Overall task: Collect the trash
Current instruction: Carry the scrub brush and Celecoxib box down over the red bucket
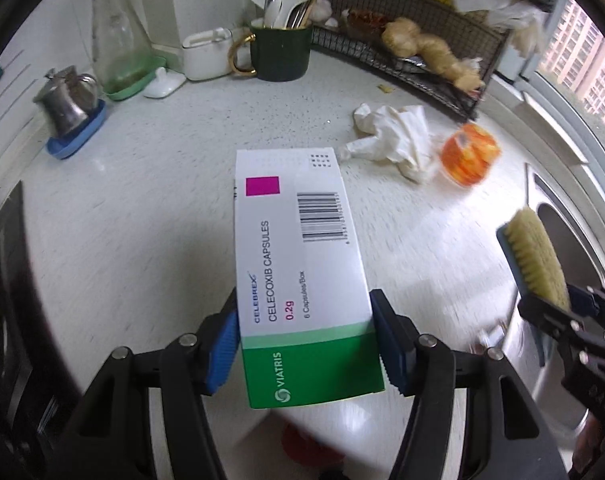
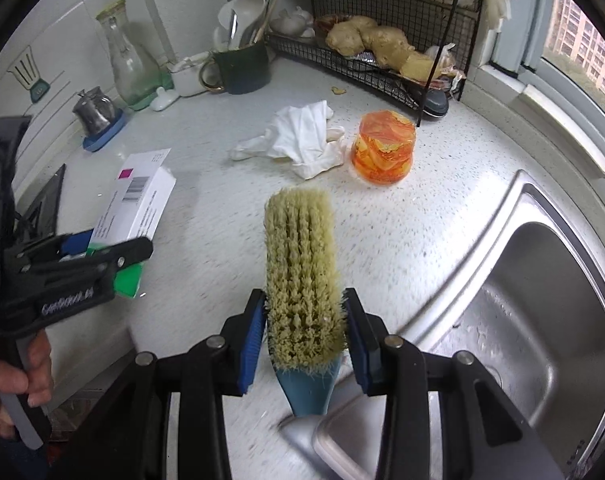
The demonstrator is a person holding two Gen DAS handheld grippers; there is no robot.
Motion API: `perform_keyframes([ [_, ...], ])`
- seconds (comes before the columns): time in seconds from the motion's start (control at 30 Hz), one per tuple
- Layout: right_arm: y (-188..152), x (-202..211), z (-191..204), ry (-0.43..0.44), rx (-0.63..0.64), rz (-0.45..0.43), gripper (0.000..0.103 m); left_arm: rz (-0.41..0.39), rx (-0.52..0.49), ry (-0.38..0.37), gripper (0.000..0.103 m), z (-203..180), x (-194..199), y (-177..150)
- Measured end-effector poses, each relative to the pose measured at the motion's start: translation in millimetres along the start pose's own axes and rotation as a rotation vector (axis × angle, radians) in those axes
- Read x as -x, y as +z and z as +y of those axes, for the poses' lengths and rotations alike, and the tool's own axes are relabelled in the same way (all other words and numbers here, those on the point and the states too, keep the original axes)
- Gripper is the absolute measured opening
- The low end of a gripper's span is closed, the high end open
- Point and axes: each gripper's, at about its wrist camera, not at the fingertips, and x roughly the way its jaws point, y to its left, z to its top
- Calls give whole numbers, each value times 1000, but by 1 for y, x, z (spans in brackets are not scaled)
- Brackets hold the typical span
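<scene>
Speckled white tabletop (image 1: 142, 184) runs back to a tiled wall and a window. Only the right wrist view shows the steel sink (image 2: 542, 320) and a person's hand (image 2: 18, 384) gripping the left gripper (image 1: 306, 344); its fingers are clamped on a medicine box (image 1: 298, 264) held above the tabletop. The right gripper (image 2: 304, 344) has its fingers clamped on a scrub brush (image 2: 302, 264), bristles up. A green mug (image 1: 280, 54) holds spoons and chopsticks; a wire rack (image 2: 366, 68) carries ginger. Crumpled tissue (image 2: 302, 136) lies just beside an orange plastic cup (image 2: 384, 150).
</scene>
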Motion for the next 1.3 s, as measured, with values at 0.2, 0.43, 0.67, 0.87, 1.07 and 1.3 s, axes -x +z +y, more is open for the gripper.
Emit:
perform_keyframes([
  [0.2,-38,47,28,1,-1,-29,35,-35,-70,10,58,4,56,-44],
  [0.43,-103,99,71,6,-26,-47,35,-36,-108,-54,58,14,128,-124],
  [0.67,-179,140,112,-21,-63,-47,35,-20,-137,-129,58,26,169,-201],
  [0.87,-224,136,131,-33,-91,-9,35,16,-146,-128,58,37,172,-248],
  [1.07,-251,108,133,-41,-104,59,35,102,-128,-145,58,38,139,-279],
  [1.3,-287,31,114,-25,-94,156,35,183,-97,-150,58,28,66,-315],
])
